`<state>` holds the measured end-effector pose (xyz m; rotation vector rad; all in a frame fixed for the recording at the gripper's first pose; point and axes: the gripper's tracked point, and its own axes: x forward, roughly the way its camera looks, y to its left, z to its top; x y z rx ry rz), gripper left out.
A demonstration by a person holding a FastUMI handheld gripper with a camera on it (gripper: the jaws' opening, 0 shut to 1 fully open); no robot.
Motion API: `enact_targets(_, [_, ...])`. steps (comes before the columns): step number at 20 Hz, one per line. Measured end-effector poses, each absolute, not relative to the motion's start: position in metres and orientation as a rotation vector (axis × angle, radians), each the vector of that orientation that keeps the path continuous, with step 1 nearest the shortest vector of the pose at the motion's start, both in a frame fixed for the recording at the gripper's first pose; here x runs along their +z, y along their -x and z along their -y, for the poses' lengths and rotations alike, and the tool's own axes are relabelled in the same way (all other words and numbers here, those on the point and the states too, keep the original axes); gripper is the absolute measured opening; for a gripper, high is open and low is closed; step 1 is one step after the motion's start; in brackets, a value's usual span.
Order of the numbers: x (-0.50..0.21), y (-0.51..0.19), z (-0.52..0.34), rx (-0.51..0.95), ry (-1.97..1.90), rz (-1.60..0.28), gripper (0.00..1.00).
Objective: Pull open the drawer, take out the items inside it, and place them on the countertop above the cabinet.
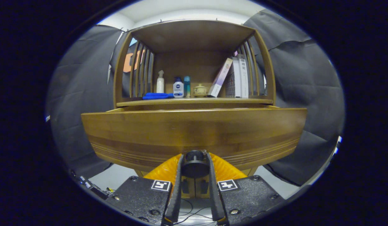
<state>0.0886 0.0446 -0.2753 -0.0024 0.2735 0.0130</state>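
1. My claw [194, 161] is closed on the round dark knob [194, 166] at the lower middle of the drawer front [194, 131]; both fingers [176, 188] press its sides, one on each side.
2. The drawer stands pulled out from the cabinet [194, 40]: its front panel sits well forward of the bench [194, 101] edge, and its two side walls run back to the cabinet at the top corners.
3. From this low angle the top edge of the drawer front hides the inside, so I cannot tell what lies in it.
4. On the bench above, from left to right: a folded blue cloth [158, 95], a white spray bottle [160, 82], a white bottle with a blue cap [178, 88], a slim teal bottle [187, 86], a small lidded pot [200, 89], and books [236, 77] leaning toward the right slats.
5. The front strip of the bench, ahead of those things, is bare along its whole length.
6. Slatted sides and a roof board close in the bench space; its front is open.
7. Black cloth hangs either side of the cabinet, with pale floor [118, 177] below the drawer.
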Motion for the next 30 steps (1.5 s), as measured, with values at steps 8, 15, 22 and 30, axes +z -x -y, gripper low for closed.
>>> enact_targets(8, [-0.277,-0.081,-0.042,0.010,0.050,-0.266,0.41])
enact_targets(15, [-0.237,-0.067,-0.028,0.022,-0.011,-0.231,1.00])
enact_targets(22, [-0.129,-0.077,-0.020,0.033,-0.060,-0.175,1.00])
enact_targets(30, [-0.043,-0.164,-0.026,0.067,-0.101,-0.301,0.99])
